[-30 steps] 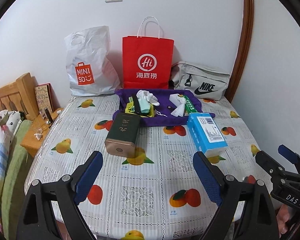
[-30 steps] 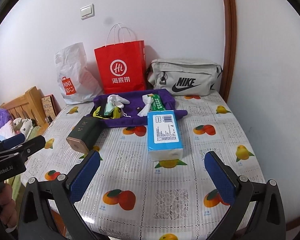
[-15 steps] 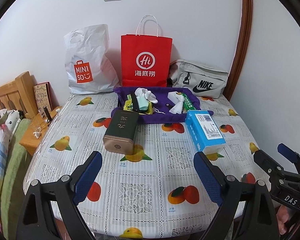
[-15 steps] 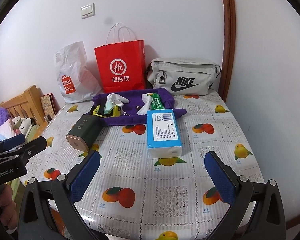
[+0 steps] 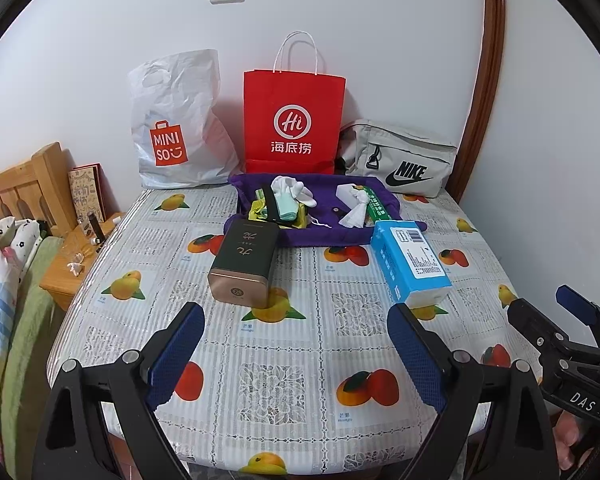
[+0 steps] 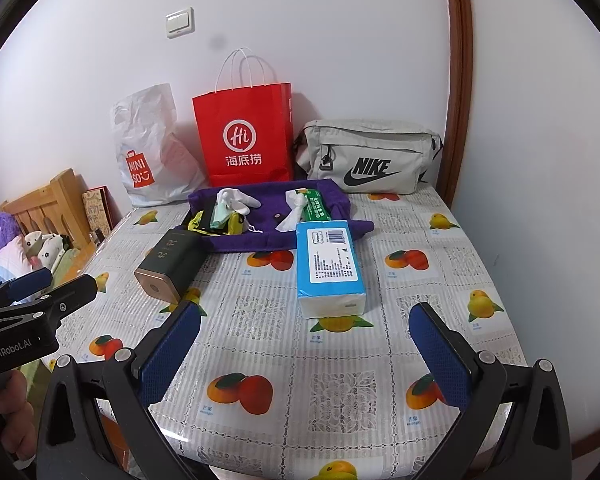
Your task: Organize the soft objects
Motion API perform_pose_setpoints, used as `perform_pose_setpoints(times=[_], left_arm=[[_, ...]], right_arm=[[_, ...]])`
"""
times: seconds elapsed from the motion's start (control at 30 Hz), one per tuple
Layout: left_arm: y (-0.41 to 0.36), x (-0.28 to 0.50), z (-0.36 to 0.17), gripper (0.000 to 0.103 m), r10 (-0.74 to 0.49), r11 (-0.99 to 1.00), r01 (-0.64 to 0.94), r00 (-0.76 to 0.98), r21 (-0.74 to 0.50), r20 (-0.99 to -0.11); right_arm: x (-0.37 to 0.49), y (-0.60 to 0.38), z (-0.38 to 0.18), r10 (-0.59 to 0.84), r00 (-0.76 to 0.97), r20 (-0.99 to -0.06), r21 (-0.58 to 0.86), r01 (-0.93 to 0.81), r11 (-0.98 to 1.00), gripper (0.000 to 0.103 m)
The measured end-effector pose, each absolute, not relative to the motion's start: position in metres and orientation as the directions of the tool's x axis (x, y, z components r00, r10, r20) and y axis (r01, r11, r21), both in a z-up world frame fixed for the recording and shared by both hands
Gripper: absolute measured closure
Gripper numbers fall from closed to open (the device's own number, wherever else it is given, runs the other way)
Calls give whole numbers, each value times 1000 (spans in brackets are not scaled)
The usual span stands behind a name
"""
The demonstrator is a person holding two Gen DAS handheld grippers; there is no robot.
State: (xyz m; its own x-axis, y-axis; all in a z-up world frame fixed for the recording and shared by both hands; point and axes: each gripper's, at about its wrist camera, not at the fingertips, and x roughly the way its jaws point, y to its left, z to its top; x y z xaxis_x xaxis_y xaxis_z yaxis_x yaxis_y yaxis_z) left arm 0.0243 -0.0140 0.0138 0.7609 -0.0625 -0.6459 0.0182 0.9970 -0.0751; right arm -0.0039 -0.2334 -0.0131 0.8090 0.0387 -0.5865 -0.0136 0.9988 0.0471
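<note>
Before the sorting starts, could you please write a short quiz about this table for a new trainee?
1. True or false: the blue tissue pack lies inside the purple cloth tray.
2. Which bag stands between the white plastic bag and the grey pouch?
3. Does the left claw or the right claw hold anything?

Key: 1. False, it lies on the tablecloth. 2. The red paper bag. 3. No, both are open.

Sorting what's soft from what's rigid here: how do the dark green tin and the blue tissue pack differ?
The dark green tin looks rigid, with a copper-coloured end; the blue tissue pack is soft plastic wrap with a white end. The tin lies left, the pack right. Both lie on their sides before the purple cloth.
</note>
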Motion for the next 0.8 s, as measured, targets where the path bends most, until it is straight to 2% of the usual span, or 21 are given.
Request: perform_pose_setpoints(times=[0.8], left_arm=[[-14, 22, 15, 10, -61, 997, 17, 762, -74, -645]], right_arm=[[-7, -235, -10, 32, 811, -584, 42, -10, 999, 0]])
